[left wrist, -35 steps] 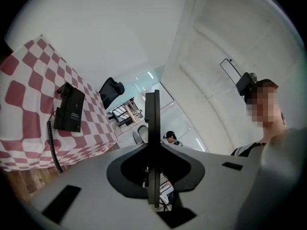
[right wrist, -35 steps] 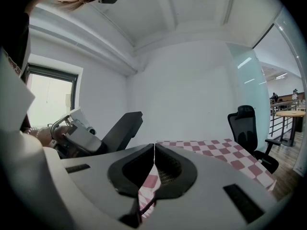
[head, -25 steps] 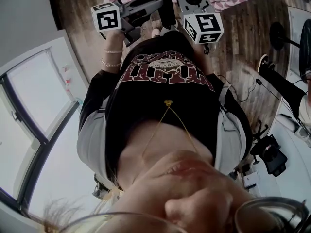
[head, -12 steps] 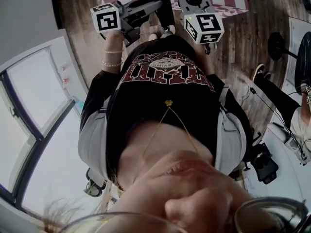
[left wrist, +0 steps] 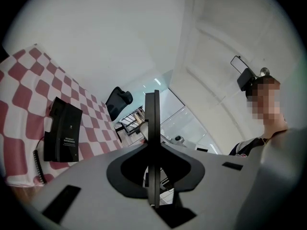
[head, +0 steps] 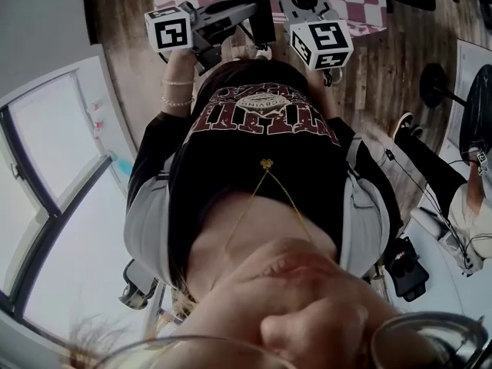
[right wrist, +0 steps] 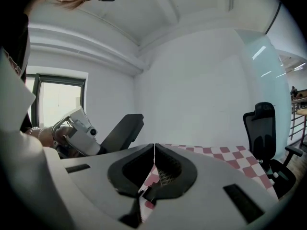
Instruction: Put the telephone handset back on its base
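Left claw (left wrist: 152, 100) is closed, jaws touching — off left, a black telephone (left wrist: 63, 130) lies on checked cloth (left wrist: 19, 95).

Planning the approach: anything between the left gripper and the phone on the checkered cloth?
Nothing visible. In the left gripper view the black telephone lies on the checkered cloth, left of the left gripper, with only bare cloth between. Its jaws are together and empty.

I see blk tee (head: 261, 156) w/ maroon-white print, grey sleeves (head: 144, 225), thin gold chain (head: 286, 194) w/ pendant, bead bracelets (head: 177, 99), glasses (head: 430, 338).
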Tool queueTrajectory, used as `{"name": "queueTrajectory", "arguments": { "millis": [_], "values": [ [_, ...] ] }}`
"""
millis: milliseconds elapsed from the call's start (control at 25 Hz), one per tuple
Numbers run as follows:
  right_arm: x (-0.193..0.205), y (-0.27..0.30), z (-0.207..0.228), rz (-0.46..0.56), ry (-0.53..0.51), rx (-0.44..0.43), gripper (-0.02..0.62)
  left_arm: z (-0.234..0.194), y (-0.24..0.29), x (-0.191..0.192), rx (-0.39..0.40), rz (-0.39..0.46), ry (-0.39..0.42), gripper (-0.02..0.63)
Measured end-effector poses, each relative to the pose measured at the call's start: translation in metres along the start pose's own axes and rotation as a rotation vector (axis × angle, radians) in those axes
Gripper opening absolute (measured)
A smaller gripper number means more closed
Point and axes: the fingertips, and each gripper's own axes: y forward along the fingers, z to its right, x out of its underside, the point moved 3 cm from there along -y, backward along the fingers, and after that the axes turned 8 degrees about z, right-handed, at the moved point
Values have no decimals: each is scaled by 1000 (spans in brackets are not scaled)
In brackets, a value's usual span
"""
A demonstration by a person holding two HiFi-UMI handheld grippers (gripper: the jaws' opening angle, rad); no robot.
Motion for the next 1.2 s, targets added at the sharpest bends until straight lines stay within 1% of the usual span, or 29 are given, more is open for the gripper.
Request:
{"name": "queueTrajectory", "arguments": {
  "millis": [240, 560, 720, 960, 1200],
  "values": [
    [3, 13, 21, -22, -2, -37, 21, -19, 14, -3, -29, 29, -19, 78],
    [7, 6, 11, -37, -6, -74, 21, -15, 10, 8, -45, 41, -22, 78],
    [8, 9, 16, -40, -2, -62, 21, -17, 15, 2, -45, 24, -10, 78],
    [8, 14, 23, -36, 2, -26, 21, -27, 16, -4, -33, -11, -18, 78],
    [9, 17, 28, -33, 11, 2, 21, -23, 21, -17, -28, -31, 20, 78]
  ]
}}
